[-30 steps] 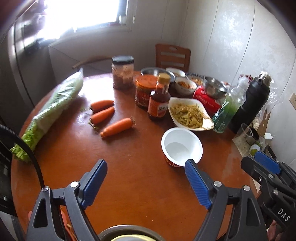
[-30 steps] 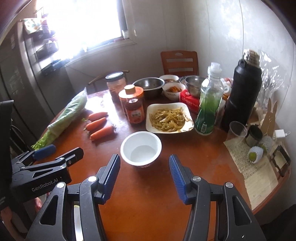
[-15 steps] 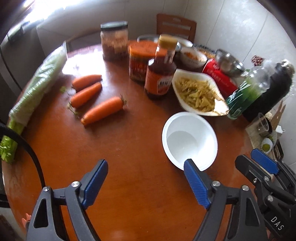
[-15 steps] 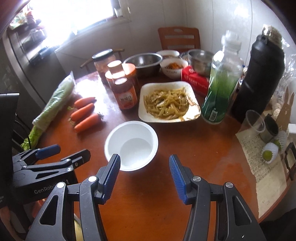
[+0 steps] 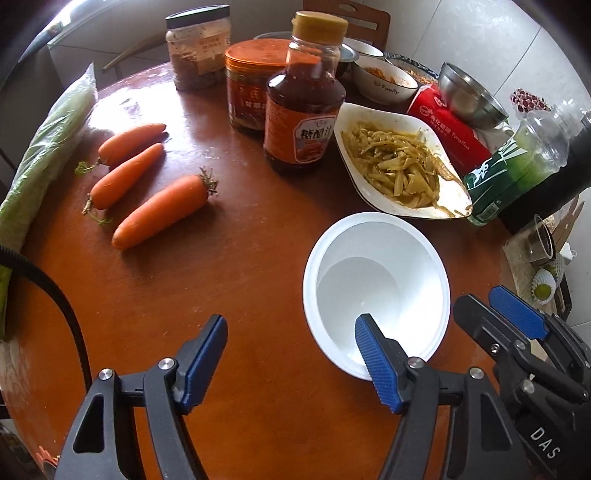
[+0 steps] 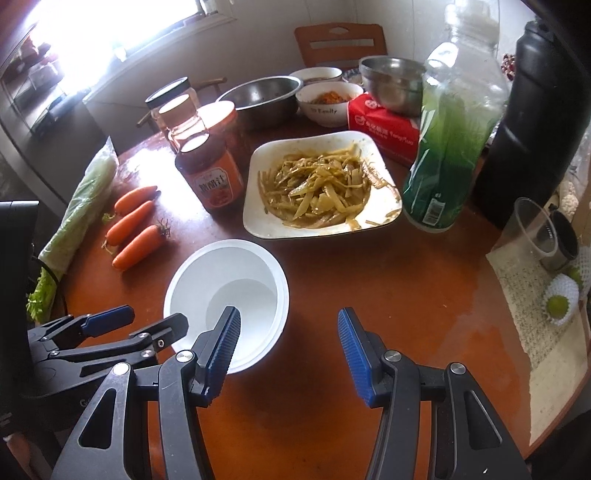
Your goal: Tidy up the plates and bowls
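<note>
Blown-out window (image 6: 110, 33) glare top left, soft daylight, fisheye-bent dark corners, sharp focus.

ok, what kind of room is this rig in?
Most likely a home dining corner: a round wooden table crowded with food, a plate of stir-fried strips, loose carrots, sauce jars, and a wooden chair against the tiled wall.

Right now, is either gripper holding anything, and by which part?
Nothing is held. The left gripper, jaws closing, and the right gripper, open, each have one finger over the white bowl's near rim, without gripping it.
</note>
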